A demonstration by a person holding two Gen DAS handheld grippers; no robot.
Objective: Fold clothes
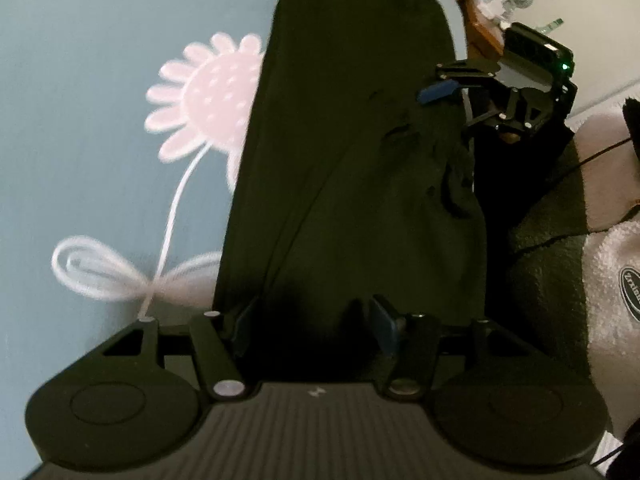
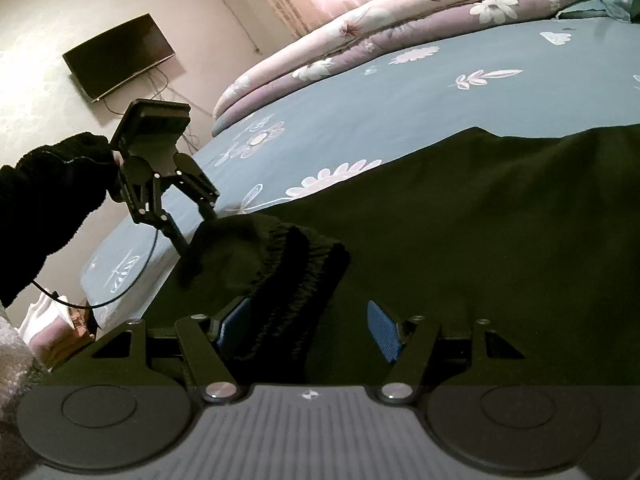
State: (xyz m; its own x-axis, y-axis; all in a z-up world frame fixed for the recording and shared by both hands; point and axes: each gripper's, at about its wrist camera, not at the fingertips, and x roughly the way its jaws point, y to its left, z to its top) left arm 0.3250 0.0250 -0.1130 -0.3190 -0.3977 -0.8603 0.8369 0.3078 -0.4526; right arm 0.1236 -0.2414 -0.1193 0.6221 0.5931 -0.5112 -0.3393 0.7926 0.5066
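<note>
A dark garment [image 1: 340, 140] lies lengthwise on the blue flowered bedsheet [image 1: 100, 100]; it also fills the right wrist view [image 2: 480, 240]. Its gathered elastic waistband [image 2: 296, 272] is bunched up at the near end. My left gripper [image 1: 312, 320] is open, its fingers straddling the garment's near edge. In the right wrist view the left gripper [image 2: 196, 228] dips into the cloth's corner, held by a hand in a black sleeve [image 2: 48, 208]. My right gripper [image 2: 308, 328] is open with the waistband between its blue pads. From the left wrist view, the right gripper [image 1: 444, 108] sits at the garment's right edge.
A folded floral quilt [image 2: 400, 12] lies along the far side of the bed. A television [image 2: 120, 56] hangs on the wall beyond the bed's edge. A wooden nightstand [image 1: 480, 28] holds small items. White fluffy fabric [image 1: 608, 240] and a thin cable [image 2: 120, 292] are close by.
</note>
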